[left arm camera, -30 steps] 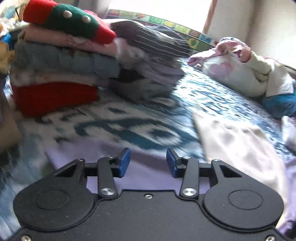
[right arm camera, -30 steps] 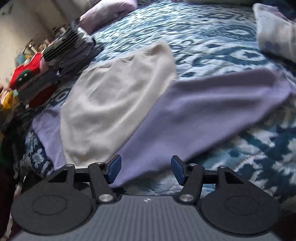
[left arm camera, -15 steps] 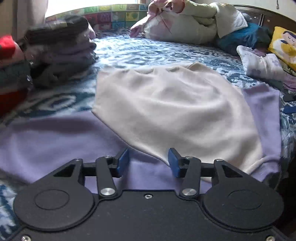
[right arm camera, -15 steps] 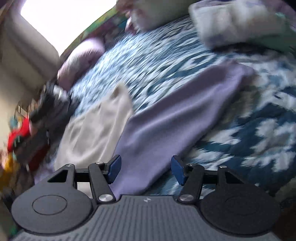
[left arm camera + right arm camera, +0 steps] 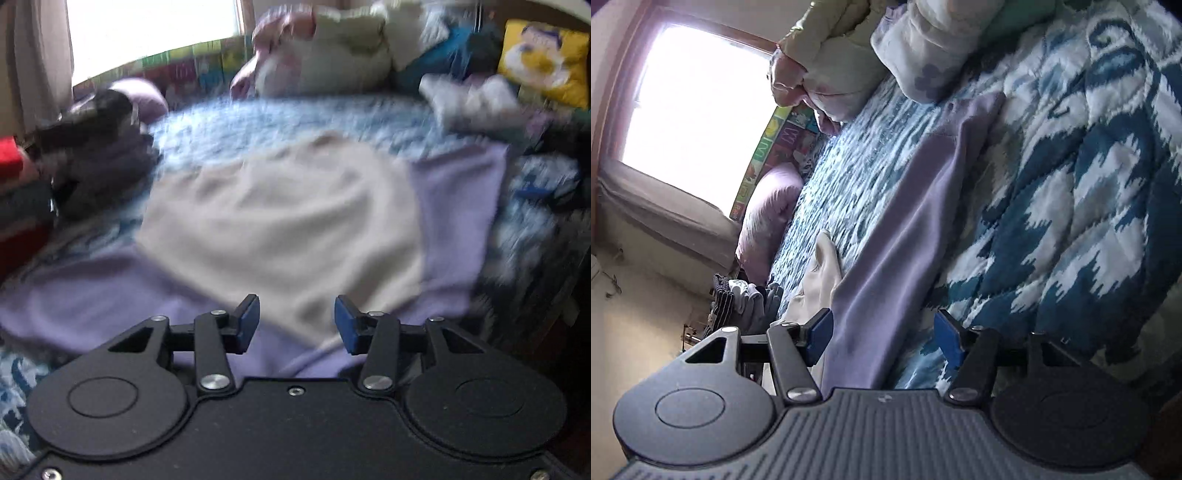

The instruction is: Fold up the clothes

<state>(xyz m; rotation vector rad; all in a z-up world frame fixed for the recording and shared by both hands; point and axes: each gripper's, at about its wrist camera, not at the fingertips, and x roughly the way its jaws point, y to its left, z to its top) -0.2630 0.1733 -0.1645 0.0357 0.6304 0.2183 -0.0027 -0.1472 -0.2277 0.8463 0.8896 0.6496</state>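
Observation:
A cream and lilac sweater [image 5: 280, 225] lies spread flat on the blue patterned bedspread [image 5: 295, 118], its lilac sleeves stretched out to either side. My left gripper [image 5: 297, 325] hovers over the near hem, open, with nothing pinched between its blue pads. In the right wrist view the picture is rolled sideways; one lilac sleeve [image 5: 908, 229] runs away from my right gripper [image 5: 882, 336], which is open with the sleeve's near end lying below the gap between its pads. The cream body [image 5: 820, 280] shows just left of that sleeve.
A stack of folded clothes [image 5: 22, 192] and a darker pile [image 5: 99, 147] sit at the left of the bed. Unfolded garments [image 5: 332, 48] and a yellow cushion [image 5: 543, 59] lie at the far side, below a bright window [image 5: 690, 110]. A lilac pillow [image 5: 768, 218] rests beside the wall.
The left gripper has swung right, away from the folded stack, to face the sweater's middle. The right gripper has rolled sideways and dropped closer to the sleeve. Both jaws have stayed open.

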